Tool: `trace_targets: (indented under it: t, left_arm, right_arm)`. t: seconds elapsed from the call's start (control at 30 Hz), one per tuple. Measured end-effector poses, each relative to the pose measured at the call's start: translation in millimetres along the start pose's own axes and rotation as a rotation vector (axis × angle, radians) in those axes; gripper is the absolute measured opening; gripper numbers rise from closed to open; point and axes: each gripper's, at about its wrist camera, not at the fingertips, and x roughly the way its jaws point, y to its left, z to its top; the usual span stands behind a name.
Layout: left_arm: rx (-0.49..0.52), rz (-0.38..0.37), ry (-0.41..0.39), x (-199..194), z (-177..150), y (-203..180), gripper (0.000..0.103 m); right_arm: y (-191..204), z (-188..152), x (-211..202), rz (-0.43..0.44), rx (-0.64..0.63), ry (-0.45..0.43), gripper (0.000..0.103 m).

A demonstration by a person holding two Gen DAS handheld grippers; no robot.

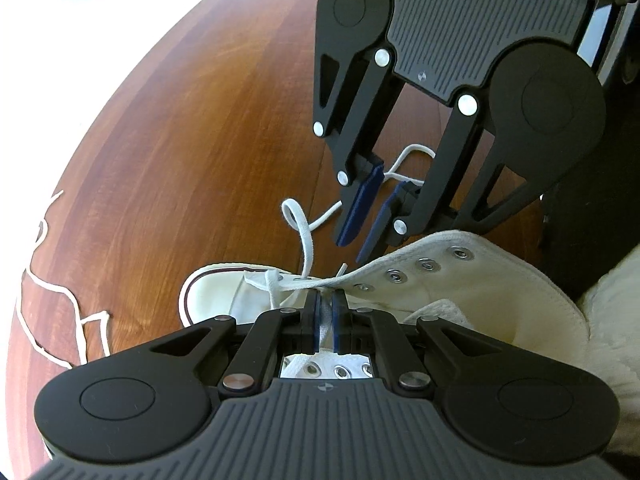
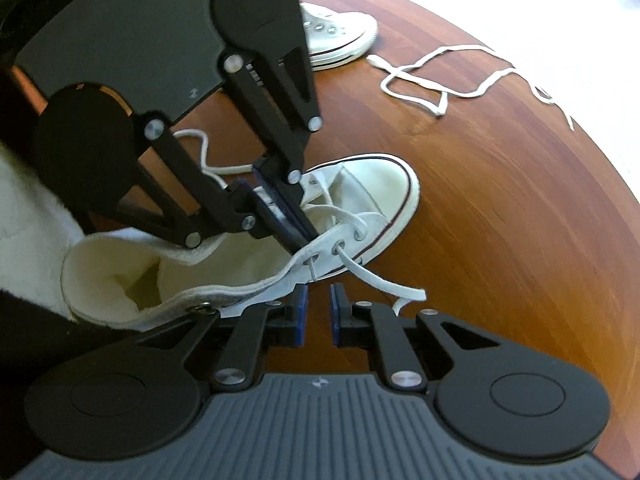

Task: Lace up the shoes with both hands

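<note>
The white high-top canvas sneaker (image 2: 360,200) lies on the reddish wooden worktop (image 1: 192,140), toe pointing away from the person, its lowest eyelets already threaded. The left tongs (image 1: 325,322) are clenched on a flat stretch of the white shoelace (image 1: 298,232) over the tongue, apparently to keep that side taut and steady the shoe. The right tongs (image 2: 318,312) hang just beside the eyelet flap (image 2: 280,276) with their blue pads narrowly parted and nothing between them; the lace's free end (image 2: 400,286) lies just off to one side, probably the next thing to pinch and feed through the next eyelet. A second loose shoelace (image 2: 432,80) and the other sneaker (image 2: 340,36) wait well apart, farther along the worktop.
</note>
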Motion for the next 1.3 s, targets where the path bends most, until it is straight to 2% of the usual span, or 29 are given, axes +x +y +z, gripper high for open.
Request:
trace_targets:
  t: [0.3, 0.67, 0.77, 0.83, 0.93, 1.07, 1.23, 1.3]
  left_arm:
    - [-0.008, 0.004, -0.001, -3.0, 4.2, -3.5, 0.006]
    - [-0.028, 0.006, 0.006, -6.3, 4.3, -6.2, 0.008]
    - [-0.052, 0.012, 0.017, -7.5, 3.7, -5.1, 0.018]
    - [-0.083, 0.021, 0.022, -12.0, 2.3, -3.4, 0.028]
    - [-0.134, 0.041, 0.029, -21.0, 0.1, -0.9, 0.039]
    - [-0.238, 0.045, 0.041, -32.0, -2.2, 3.7, 0.04]
    - [-0.466, -0.015, 0.083, -36.7, -1.2, 18.7, 0.04]
    - [-0.516, -0.029, 0.098, -35.3, 1.3, 23.6, 0.04]
  right_arm:
    - [1.5, 9.8, 6.5, 0.025, -0.104, 0.021, 0.007]
    - [1.6, 14.3, 15.5, 0.031, -0.108, 0.039, 0.002]
    - [-0.1, 13.1, 14.7, 0.02, -0.079, 0.047, 0.002]
    - [-0.9, 11.9, 13.4, 0.011, -0.062, 0.053, 0.002]
    - [-3.3, 6.6, 9.4, -0.003, -0.028, 0.059, 0.002]
    - [-7.5, -2.5, 4.5, -0.024, 0.018, 0.07, 0.002]
    - [-11.4, -15.7, -2.6, -0.052, 0.078, 0.08, 0.002]
    - [-14.5, -19.3, -4.3, -0.062, 0.098, 0.082, 0.002]
